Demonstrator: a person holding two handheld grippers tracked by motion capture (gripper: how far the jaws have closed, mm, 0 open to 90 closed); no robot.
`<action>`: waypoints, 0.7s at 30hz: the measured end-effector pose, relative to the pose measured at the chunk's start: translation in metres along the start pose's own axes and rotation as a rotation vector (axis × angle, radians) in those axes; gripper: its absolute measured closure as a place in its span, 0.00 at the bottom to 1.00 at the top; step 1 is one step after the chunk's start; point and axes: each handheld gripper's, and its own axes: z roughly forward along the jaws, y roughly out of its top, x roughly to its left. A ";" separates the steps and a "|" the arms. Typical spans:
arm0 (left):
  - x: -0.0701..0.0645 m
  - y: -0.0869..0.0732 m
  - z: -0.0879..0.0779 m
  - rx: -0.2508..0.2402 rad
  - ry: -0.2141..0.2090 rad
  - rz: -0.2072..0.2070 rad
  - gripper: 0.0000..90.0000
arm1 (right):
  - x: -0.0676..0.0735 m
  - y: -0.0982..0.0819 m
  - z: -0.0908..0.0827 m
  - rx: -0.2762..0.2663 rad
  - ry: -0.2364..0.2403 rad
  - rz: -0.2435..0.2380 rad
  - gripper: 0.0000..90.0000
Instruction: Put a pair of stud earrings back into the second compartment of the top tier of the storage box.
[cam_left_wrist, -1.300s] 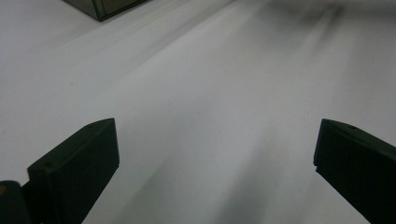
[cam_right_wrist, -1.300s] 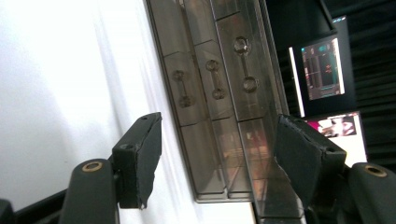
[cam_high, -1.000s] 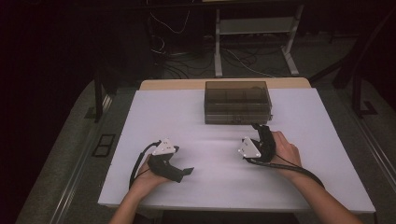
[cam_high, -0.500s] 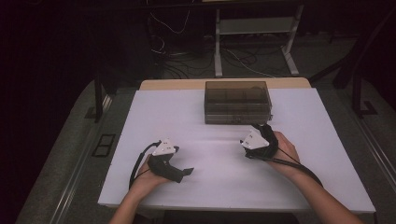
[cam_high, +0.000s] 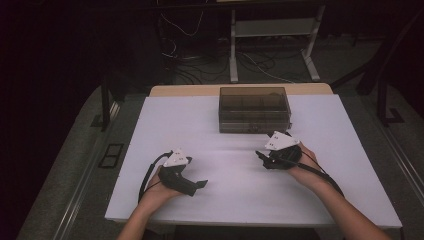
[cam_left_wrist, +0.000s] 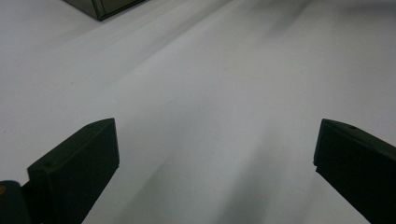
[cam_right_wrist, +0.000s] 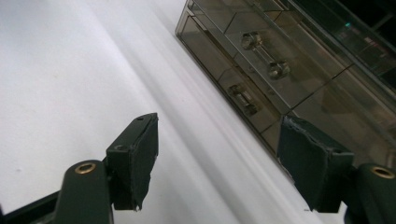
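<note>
Smoky drawer box (cam_right_wrist: 289, 79) cut off by right gripper view's edge, contents indiscernible.

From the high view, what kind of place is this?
Probably a lab or data-collection bench, not a home: a white table bearing little but a smoky plastic drawer box, loose cables on the floor behind, and a metal stand beyond them.

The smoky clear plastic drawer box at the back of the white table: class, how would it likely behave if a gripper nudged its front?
The smoky clear plastic drawer box looks rigid, so it should not flex. Sitting low, wide and flat on the smooth white table, it would probably slide, not tip. Its thin walls suggest little weight, though its contents are unclear.
</note>
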 end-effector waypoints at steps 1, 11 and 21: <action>-0.001 0.000 0.001 -0.008 0.001 -0.010 0.00 | -0.001 0.000 0.000 0.000 0.008 0.018 0.32; -0.001 0.001 0.001 0.000 0.001 -0.002 0.00 | -0.013 -0.001 -0.002 -0.007 0.117 0.159 0.33; -0.001 0.001 0.001 -0.001 0.002 -0.004 0.00 | -0.027 0.000 -0.006 -0.010 0.179 0.279 0.59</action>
